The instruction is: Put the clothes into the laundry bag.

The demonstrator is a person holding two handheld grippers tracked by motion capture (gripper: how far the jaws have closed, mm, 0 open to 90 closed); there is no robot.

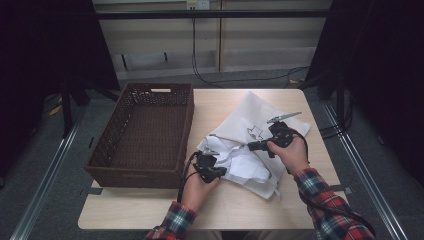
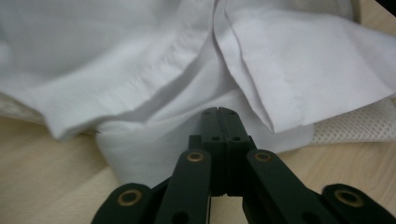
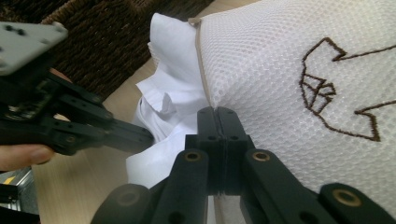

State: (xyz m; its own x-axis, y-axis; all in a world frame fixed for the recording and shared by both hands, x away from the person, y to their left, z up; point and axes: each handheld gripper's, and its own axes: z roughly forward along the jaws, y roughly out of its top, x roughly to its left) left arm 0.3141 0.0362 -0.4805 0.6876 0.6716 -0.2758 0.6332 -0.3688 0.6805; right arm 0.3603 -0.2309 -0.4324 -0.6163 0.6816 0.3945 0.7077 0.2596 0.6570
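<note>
Mesh laundry bag lies on the pale wooden table, right of the dark woven rectangular basket: white honeycomb netting with brown outline embroidery. Smooth white cloth, hemmed and creased, spills from its near edge. Left gripper jaws clenched, tips against the cloth; whether they pinch it, cannot tell. Right gripper jaws clenched at the bag's edge.

Mesh bag's embroidered outline cut off
</note>
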